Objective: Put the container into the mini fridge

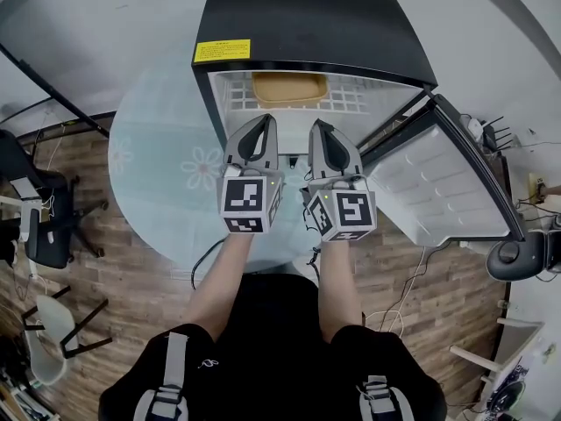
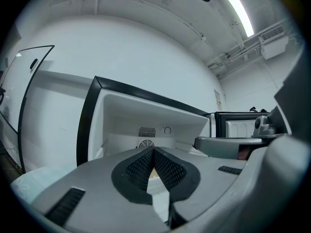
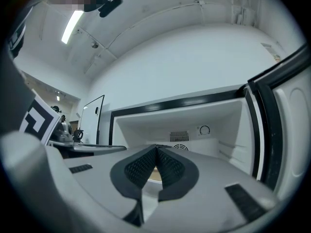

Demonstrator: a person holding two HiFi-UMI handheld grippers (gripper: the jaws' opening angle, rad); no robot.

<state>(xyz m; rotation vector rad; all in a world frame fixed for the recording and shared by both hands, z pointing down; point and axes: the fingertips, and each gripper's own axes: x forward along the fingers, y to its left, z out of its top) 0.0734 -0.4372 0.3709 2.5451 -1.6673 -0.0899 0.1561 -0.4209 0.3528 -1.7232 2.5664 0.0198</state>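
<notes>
Container (image 1: pixel 289 89), tan, on the wire shelf (image 1: pixel 351 100) inside the open mini fridge (image 1: pixel 307 24), top centre of frame, left gripper (image 1: pixel 265 121) and right gripper (image 1: pixel 315 125) just below the opening, jaws of both pressed together, empty.

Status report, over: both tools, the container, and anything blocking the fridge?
Left tool shut, empty. Right tool shut, empty. Container inside mini fridge, on the shelf. Door open, nothing in the way.
</notes>
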